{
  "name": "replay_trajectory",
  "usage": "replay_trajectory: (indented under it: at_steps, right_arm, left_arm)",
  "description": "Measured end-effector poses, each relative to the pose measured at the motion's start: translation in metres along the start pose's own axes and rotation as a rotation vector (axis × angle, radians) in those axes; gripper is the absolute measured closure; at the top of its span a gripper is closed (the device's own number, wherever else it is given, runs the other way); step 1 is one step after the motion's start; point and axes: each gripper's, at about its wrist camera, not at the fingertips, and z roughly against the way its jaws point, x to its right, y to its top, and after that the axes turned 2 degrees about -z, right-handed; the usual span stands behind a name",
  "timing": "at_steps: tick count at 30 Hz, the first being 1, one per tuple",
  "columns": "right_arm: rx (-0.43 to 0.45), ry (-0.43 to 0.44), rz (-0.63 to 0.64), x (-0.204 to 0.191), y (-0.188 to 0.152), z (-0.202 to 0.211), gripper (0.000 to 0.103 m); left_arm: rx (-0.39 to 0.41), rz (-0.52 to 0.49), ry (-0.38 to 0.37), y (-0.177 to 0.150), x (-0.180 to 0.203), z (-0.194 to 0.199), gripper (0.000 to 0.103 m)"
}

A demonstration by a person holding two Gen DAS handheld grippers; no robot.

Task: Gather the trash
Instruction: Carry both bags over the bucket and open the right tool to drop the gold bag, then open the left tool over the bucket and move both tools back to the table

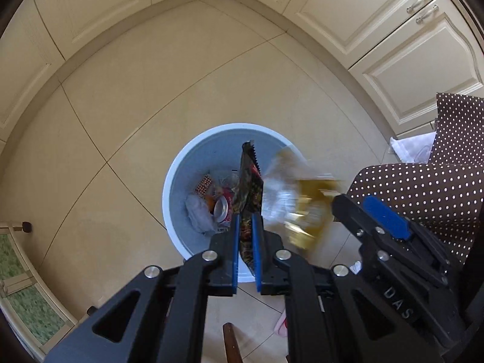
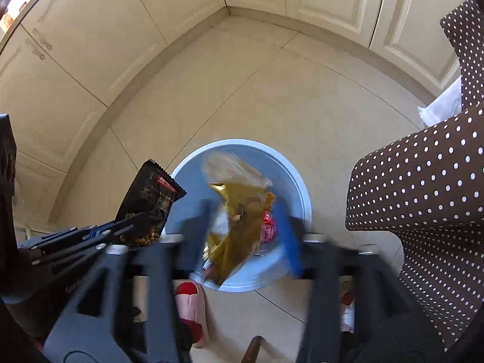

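Note:
A round light-blue trash bin stands on the tiled floor below both grippers, with a can and crumpled paper inside. My left gripper is shut on a dark snack wrapper, held upright over the bin; the same wrapper shows at the left of the right wrist view. My right gripper is open above the bin. A blurred gold wrapper hangs loose between its spread fingers, and it appears again as a gold wrapper in the left wrist view.
A brown cloth with white dots drapes down at the right of the bin, with a white bag behind it. Cream cabinet doors line the corner beyond. A pink slipper lies on the floor near the bin.

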Motion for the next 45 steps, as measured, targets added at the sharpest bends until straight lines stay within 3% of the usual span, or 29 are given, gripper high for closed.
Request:
replay_trajectory:
  at_steps: [22, 23, 24, 26, 39, 45]
  right_arm:
    - [0.013, -0.014, -0.012, 0.016, -0.008, 0.015, 0.052]
    - [0.014, -0.015, -0.012, 0.016, -0.008, 0.016, 0.052]
    - [0.016, -0.016, -0.012, 0.015, -0.007, 0.016, 0.052]
    - [0.019, -0.016, -0.011, 0.014, -0.007, 0.018, 0.052]
    - [0.036, -0.021, -0.003, 0.010, -0.007, 0.038, 0.051]
    - [0.086, -0.013, 0.023, 0.004, -0.008, 0.077, 0.051]
  left_arm:
    - [0.010, -0.036, 0.006, 0.005, 0.006, 0.002, 0.094]
    - [0.011, -0.040, 0.007, 0.005, 0.007, 0.003, 0.092]
    - [0.011, -0.042, 0.011, 0.005, 0.007, 0.003, 0.081]
    - [0.024, -0.048, 0.025, 0.005, 0.007, 0.006, 0.074]
    - [0.053, -0.037, 0.026, 0.002, 0.005, 0.023, 0.074]
    - [0.113, -0.035, 0.038, -0.014, 0.004, 0.051, 0.070]
